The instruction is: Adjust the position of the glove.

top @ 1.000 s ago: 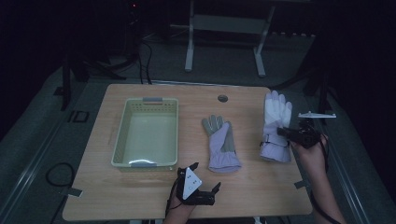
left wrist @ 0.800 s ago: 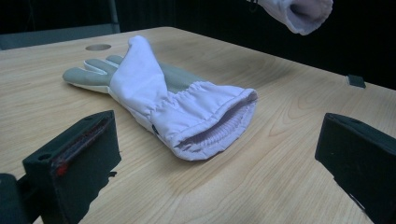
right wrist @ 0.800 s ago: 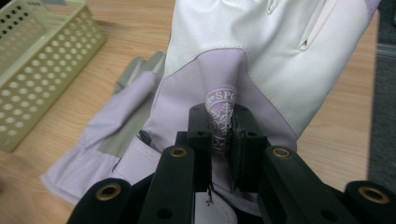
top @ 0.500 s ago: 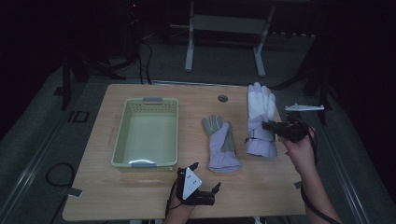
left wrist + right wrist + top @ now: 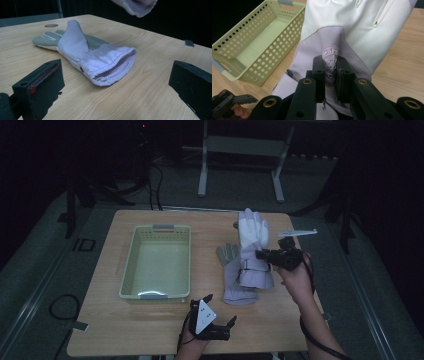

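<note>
A white and lavender glove point(image 5: 251, 240) hangs above the table, fingers pointing away. My right gripper point(image 5: 264, 255) is shut on a fold of it point(image 5: 331, 67) by the snowflake logo. The held glove overlaps the right side of a second glove point(image 5: 231, 281), grey-palmed and lavender, which lies flat on the table. In the left gripper view that lying glove point(image 5: 87, 53) has its open cuff toward me, and the held glove's cuff point(image 5: 136, 6) hangs at the top. My left gripper point(image 5: 220, 310) rests open near the front edge, nothing between its jaws point(image 5: 117, 77).
A pale green perforated basket point(image 5: 129, 265) stands empty at the table's left, its wall point(image 5: 274, 60) close beside the held glove. A round hole point(image 5: 51, 25) marks the tabletop's far side. A metal stand point(image 5: 240, 150) sits behind the table.
My right gripper has carried the white glove to the left, from near the table's right edge to partly over the lying glove. The left gripper has stayed put.
</note>
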Tool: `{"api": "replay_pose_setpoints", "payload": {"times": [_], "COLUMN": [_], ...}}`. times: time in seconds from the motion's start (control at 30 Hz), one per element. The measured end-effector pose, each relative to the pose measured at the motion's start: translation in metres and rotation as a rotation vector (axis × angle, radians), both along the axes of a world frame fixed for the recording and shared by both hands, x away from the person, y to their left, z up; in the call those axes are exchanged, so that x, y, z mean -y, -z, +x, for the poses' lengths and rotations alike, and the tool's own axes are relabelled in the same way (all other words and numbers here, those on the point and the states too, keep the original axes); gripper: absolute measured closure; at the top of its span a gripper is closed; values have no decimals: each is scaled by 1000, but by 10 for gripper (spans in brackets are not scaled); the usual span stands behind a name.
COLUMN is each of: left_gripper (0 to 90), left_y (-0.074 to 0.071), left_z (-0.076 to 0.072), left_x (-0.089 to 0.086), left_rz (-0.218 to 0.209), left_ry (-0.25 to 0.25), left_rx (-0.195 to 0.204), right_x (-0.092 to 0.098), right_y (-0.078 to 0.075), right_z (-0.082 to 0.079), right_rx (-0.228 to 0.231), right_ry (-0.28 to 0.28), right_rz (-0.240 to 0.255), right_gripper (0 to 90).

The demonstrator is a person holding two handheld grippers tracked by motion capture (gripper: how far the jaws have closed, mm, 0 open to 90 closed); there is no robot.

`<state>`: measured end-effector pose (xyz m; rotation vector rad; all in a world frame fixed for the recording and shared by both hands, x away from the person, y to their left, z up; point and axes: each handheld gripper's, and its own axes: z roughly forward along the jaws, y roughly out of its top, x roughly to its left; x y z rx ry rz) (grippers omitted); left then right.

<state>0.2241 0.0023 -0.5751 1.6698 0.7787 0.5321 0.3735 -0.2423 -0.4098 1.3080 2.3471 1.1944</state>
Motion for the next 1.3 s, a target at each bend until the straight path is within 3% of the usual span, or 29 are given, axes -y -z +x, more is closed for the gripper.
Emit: {"api": "replay_pose_setpoints", "payload": {"times": [0.33,0.77,1.03,1.3], "left_gripper": [1,1,1,1], "left_y": [0,0,0,0], "left_z": [0,0,0,0], "left_x": [0,-1,-1,-1], "left_rz": [-2,-2,-5,-7], "left_ry": [1,2,5,7], "left_rx": [-2,2,0,1], "right_x": [-26,-32,-41,-42], "right_y": [16,52,76,89], "right_z": [-2,4,15,21], "right_rx": [-46,-121,-152,-177], "right_ry": [-36,-8,20,15], "right_rz": [1,-75,-153,-168], "right_gripper": [797,794,789,774]}}
